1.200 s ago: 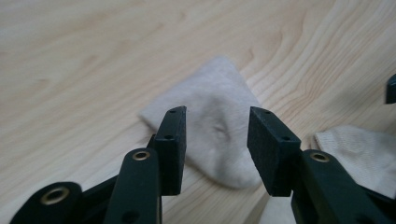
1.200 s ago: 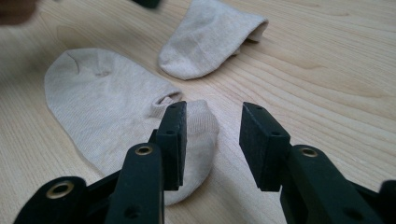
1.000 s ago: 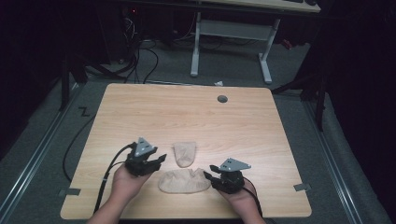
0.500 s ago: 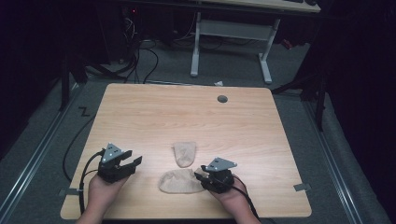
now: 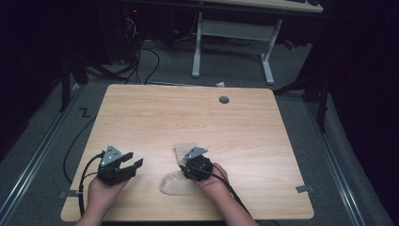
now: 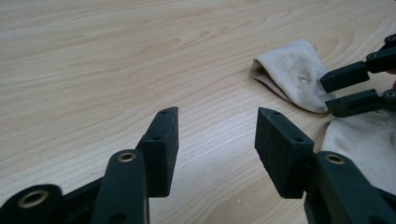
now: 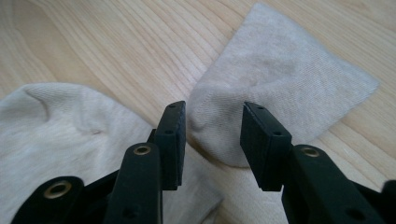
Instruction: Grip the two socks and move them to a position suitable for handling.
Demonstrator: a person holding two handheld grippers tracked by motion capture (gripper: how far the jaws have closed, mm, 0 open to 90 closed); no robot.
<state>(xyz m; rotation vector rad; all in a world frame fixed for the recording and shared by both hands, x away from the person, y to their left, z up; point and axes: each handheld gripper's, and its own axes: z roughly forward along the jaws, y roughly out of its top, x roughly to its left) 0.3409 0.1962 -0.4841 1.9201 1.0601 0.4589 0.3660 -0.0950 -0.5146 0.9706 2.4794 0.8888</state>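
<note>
Two beige socks lie on the near part of the wooden table. The far sock lies flat with its toe end toward the person. The near sock lies just beside it, closer to the table's front edge, and from the pictures I cannot tell whether the two touch.

The right gripper is over the toe end of the far sock. Its jaws stand apart, one on each side of the rounded tip, and the pads do not press the cloth, so nothing is held. In the high view this right gripper sits between the two socks and covers part of them.

The left gripper is well to the left, over bare wood, with jaws wide apart and nothing between them. Its jaws have just been opening a little.

I judge that the step in hand is the reach for the far sock, probably in order to pair it with the near one. The next move calls for lowering the right gripper until both pads reach the cloth, then closing on the toe end. The fabric is thin and flat, so the pads must come very low or they will close on air.
</note>
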